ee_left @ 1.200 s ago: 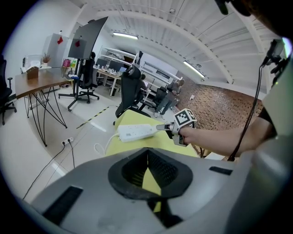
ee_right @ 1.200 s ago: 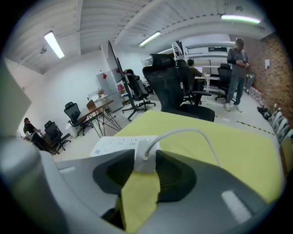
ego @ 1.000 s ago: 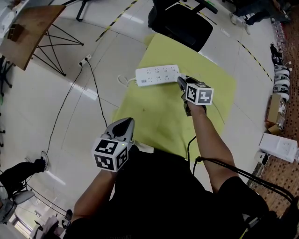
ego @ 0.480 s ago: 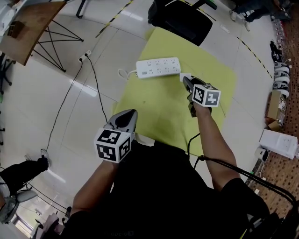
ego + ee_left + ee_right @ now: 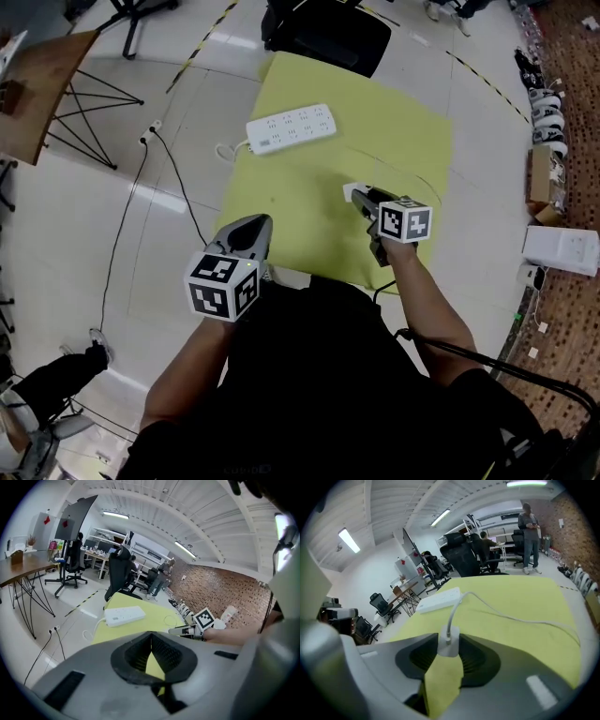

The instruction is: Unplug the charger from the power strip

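Note:
A white power strip [image 5: 291,128] lies at the far end of a yellow mat [image 5: 309,225] on the floor; it also shows in the left gripper view [image 5: 124,615] and the right gripper view [image 5: 439,600]. My right gripper [image 5: 361,199] is over the middle of the mat, well short of the strip, shut on a small white charger [image 5: 449,641]. The charger's thin white cable [image 5: 511,616] trails off across the mat to the right. My left gripper [image 5: 253,230] hovers at the mat's near left edge, shut and holding nothing [image 5: 151,637].
A black office chair [image 5: 328,33] stands just beyond the mat. A wooden table on wire legs [image 5: 47,94] is at far left, with a black floor cable [image 5: 150,131] beside it. A white box [image 5: 561,251] and shoes [image 5: 544,103] sit at right. A person [image 5: 529,527] stands far off.
My right gripper has pulled back from the power strip's end toward me, carrying the charger with it. The left gripper has shifted only slightly.

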Demonstrator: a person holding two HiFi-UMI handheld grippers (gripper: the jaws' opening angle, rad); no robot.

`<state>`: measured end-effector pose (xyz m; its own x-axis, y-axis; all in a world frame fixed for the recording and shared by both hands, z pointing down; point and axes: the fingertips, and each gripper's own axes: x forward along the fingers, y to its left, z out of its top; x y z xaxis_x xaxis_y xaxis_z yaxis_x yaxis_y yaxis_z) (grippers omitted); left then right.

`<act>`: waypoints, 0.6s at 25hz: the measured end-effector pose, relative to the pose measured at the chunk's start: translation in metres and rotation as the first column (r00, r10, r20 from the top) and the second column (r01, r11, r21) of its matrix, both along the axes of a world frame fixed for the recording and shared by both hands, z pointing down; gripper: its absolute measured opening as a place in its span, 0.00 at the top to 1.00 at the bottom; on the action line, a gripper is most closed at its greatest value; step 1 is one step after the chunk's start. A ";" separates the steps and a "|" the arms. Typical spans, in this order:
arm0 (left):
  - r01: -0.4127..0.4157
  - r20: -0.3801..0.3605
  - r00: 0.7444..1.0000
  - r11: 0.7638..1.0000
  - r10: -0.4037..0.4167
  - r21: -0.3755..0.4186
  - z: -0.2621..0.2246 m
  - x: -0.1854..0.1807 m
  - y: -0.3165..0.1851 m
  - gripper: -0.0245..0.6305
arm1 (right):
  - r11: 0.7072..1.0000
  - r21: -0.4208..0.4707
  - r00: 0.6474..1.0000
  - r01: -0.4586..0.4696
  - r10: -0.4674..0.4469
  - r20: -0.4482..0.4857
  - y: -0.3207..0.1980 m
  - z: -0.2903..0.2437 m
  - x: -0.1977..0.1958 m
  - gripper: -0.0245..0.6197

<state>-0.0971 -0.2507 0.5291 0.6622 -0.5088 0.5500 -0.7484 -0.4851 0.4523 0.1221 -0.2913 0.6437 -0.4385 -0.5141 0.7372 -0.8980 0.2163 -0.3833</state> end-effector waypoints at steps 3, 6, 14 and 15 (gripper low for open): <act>-0.037 -0.005 0.999 0.999 0.037 0.008 -0.003 0.010 0.003 0.96 | 0.999 -0.043 1.000 -0.004 0.005 0.016 0.035 0.007 0.001 0.75; -0.067 -0.007 0.998 0.998 0.068 0.013 -0.005 0.017 0.008 0.96 | 0.997 -0.073 1.000 -0.015 0.016 0.022 0.063 0.015 0.002 0.75; -0.112 -0.008 0.994 0.994 0.112 0.020 -0.009 0.028 0.020 0.96 | 0.985 -0.117 0.981 -0.126 0.141 0.131 0.078 0.020 0.017 0.75; -0.112 -0.008 0.994 0.993 0.112 0.022 -0.010 0.029 0.020 0.96 | 0.984 -0.117 0.981 -0.132 0.147 0.129 0.077 0.020 0.020 0.75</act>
